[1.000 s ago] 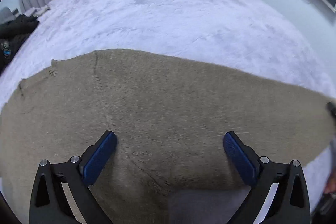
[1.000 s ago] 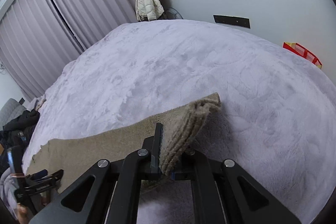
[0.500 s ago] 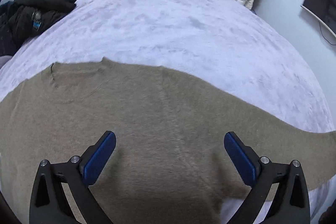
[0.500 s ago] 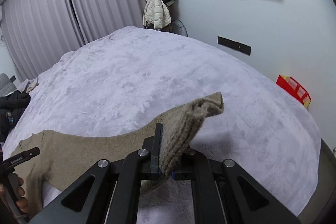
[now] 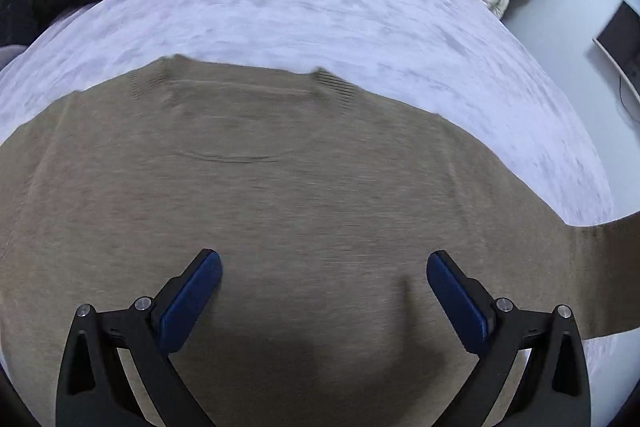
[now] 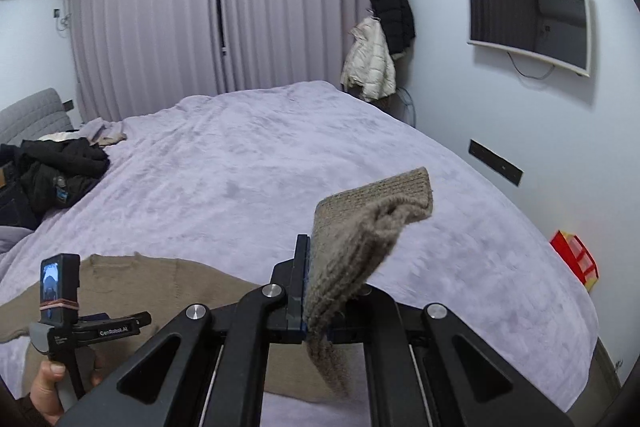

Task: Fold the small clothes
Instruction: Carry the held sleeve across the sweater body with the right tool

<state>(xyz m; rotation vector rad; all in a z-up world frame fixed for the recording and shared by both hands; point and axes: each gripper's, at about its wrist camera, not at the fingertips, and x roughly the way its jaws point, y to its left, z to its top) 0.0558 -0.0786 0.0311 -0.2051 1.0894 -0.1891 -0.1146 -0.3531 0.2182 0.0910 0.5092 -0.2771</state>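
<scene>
One sleeve in, basically, and that's about it so far. The tan sweater (image 5: pixel 304 195) is spread flat on the bed (image 5: pixel 320 7), neckline pointing away toward the curtains, body unfolded as far as I can see. The right hand-held gripper (image 6: pixel 308 311) is clamped tight on the sleeve cuff (image 6: pixel 372 211), which is lifted clear of the blanket with the ribbed end flopping over the top of the fingers. In the left wrist view that sleeve runs off to the right edge as a raised band (image 5: pixel 600 275).

The left hand-held gripper (image 5: pixel 324 291) hangs over the lower middle of the sweater with its blue pads (image 5: pixel 188 303) wide apart, nothing between them, not touching the knit that I can tell.

My read: this is the first fold in progress, sleeve being carried across the chest. What's left is the other sleeve, then folding the body up. A dark pile of clothes (image 6: pixel 52 171) sits at the far left of the bed, possibly next in line, can't say.
</scene>
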